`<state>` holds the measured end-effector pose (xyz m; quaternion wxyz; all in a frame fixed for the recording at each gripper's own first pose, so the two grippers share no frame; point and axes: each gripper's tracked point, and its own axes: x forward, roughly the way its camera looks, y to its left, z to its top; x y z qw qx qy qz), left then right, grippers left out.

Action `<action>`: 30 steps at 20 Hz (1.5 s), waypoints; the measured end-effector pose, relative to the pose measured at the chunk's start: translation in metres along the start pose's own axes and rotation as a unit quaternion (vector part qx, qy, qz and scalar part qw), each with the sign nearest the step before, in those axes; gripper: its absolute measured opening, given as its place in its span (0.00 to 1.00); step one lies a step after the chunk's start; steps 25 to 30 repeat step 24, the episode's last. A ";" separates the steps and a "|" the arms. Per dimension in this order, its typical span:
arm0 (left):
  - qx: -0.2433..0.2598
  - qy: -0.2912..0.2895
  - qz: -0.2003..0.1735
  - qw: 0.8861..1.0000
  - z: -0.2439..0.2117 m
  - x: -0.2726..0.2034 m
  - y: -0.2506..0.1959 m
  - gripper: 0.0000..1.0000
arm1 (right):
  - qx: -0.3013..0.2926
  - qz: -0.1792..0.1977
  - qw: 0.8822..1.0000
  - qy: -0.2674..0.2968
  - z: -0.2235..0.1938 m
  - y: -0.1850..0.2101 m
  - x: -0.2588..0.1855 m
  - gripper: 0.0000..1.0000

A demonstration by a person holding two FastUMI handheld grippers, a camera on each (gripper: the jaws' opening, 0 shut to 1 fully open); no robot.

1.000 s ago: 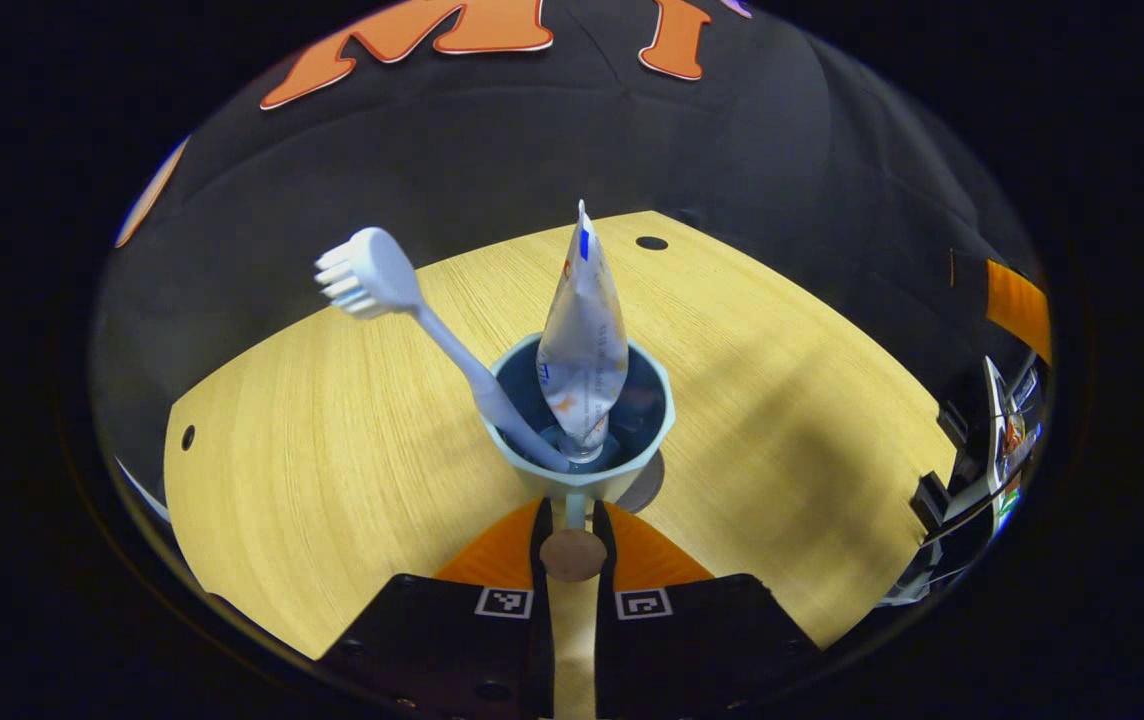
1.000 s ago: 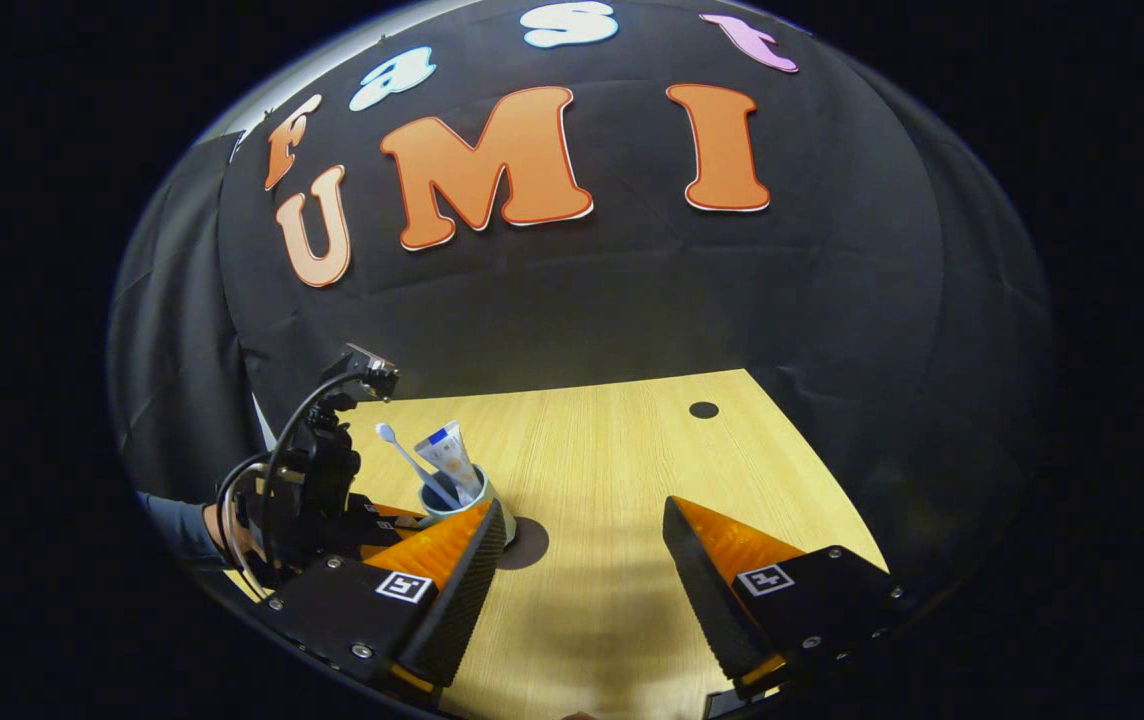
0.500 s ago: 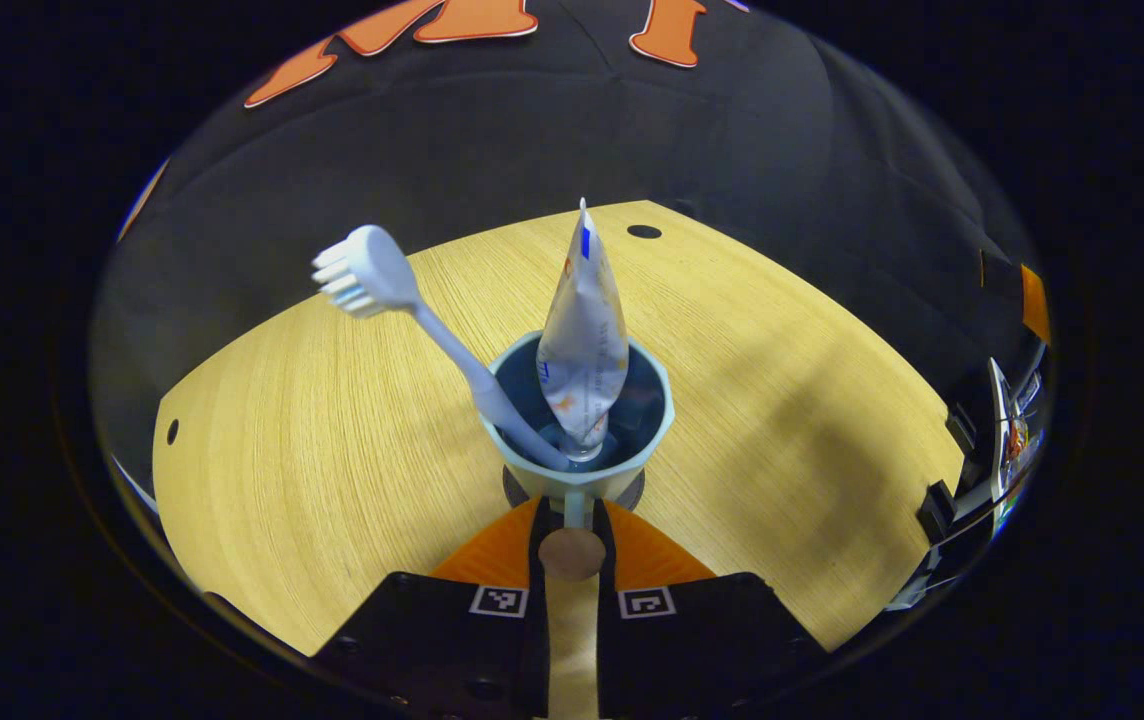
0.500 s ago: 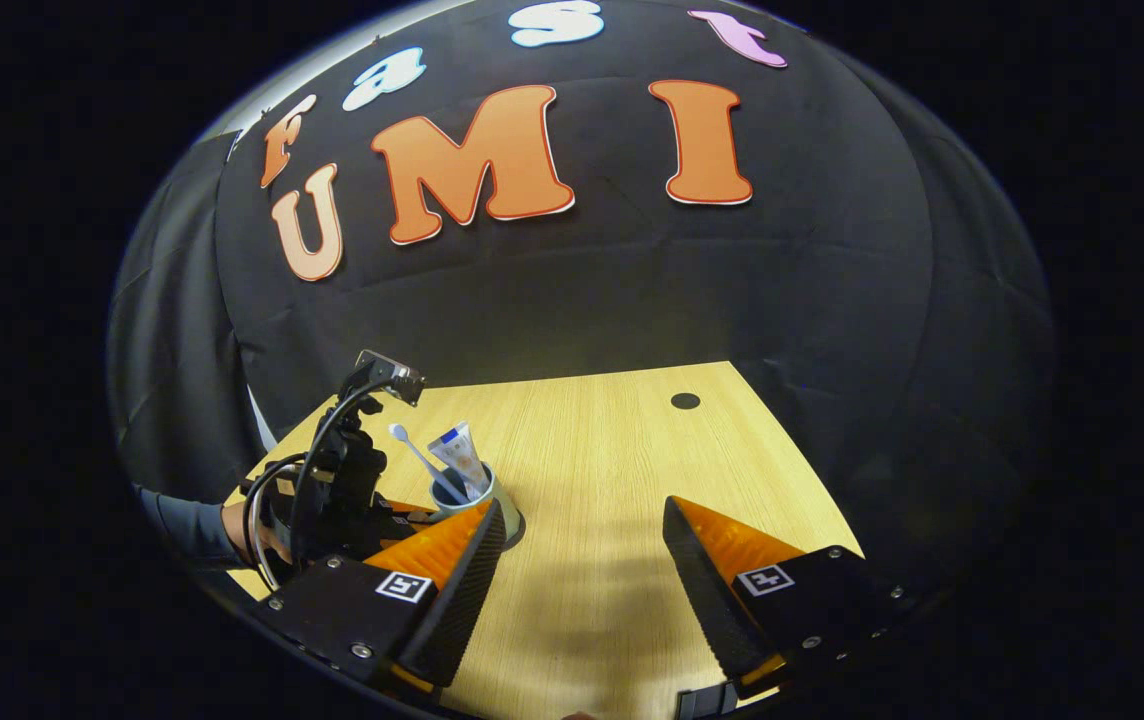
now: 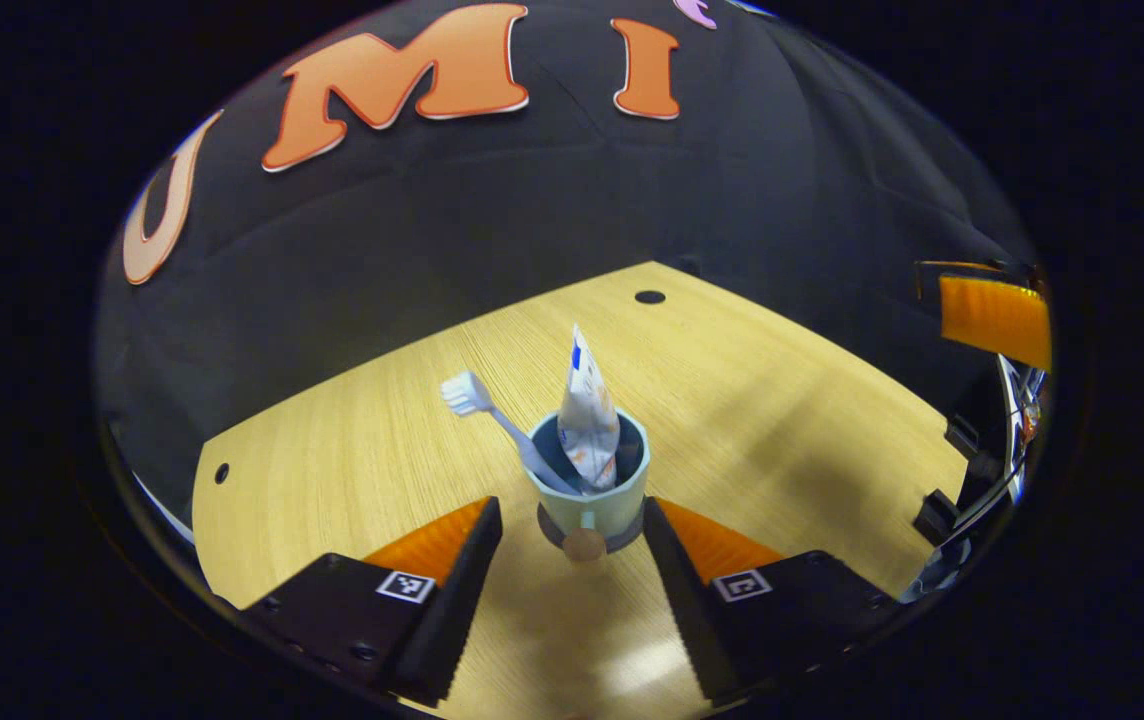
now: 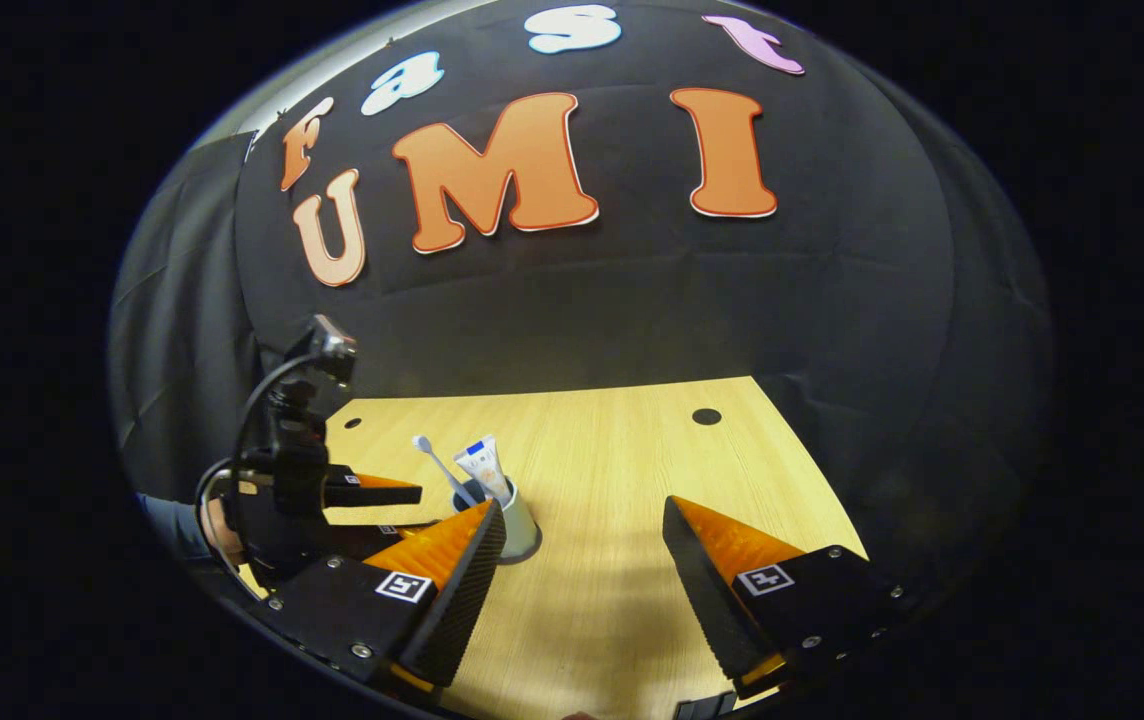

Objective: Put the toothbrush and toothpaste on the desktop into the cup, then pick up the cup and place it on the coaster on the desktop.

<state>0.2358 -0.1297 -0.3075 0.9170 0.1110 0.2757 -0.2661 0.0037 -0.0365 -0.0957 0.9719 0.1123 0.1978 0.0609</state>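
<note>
Standing upright on the pale wood-grain desktop: pale blue faceted cup, smooth and glossy, small round knob low on its near wall. Sits on a dark round coaster, only a thin rim showing under the base. Inside the cup, white plastic toothbrush leaning left, bristled head up and outside the rim; crinkled foil-like toothpaste tube standing cap-down, flat crimped end pointing up. Left gripper spread wide, 2 wedge-shaped fingers flanking the cup, apart from its walls, touching nothing. Right gripper also spread, ribbed inner faces over bare wood, holding nothing. Seen from the right gripper view: same cup partly behind its own left finger, left gripper just beside the cup, cabled, with a sleeve behind it. 2 small dark round holes in the desktop near the far edge.
</note>
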 end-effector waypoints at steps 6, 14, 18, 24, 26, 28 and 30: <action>-0.075 -0.124 0.101 0.984 0.060 -0.089 0.052 1.00 | -0.046 0.017 0.997 -0.061 0.043 0.017 -0.006 0.95; -0.126 -0.244 0.218 0.937 0.113 -0.221 0.096 0.99 | -0.090 0.060 0.979 -0.174 0.113 0.063 -0.033 0.95; -0.134 -0.262 0.234 0.927 0.110 -0.239 0.095 0.99 | -0.099 0.079 0.973 -0.195 0.115 0.086 -0.042 0.95; -0.111 -0.275 0.199 0.934 0.113 -0.250 0.096 0.99 | -0.093 0.069 0.974 -0.196 0.110 0.118 -0.052 0.95; -0.111 -0.275 0.199 0.934 0.113 -0.250 0.096 0.99 | -0.093 0.069 0.974 -0.196 0.110 0.118 -0.052 0.95; -0.111 -0.275 0.199 0.934 0.113 -0.250 0.096 0.99 | -0.093 0.069 0.974 -0.196 0.110 0.118 -0.052 0.95; -0.111 -0.275 0.199 0.934 0.113 -0.250 0.096 0.99 | -0.093 0.069 0.974 -0.196 0.110 0.118 -0.052 0.95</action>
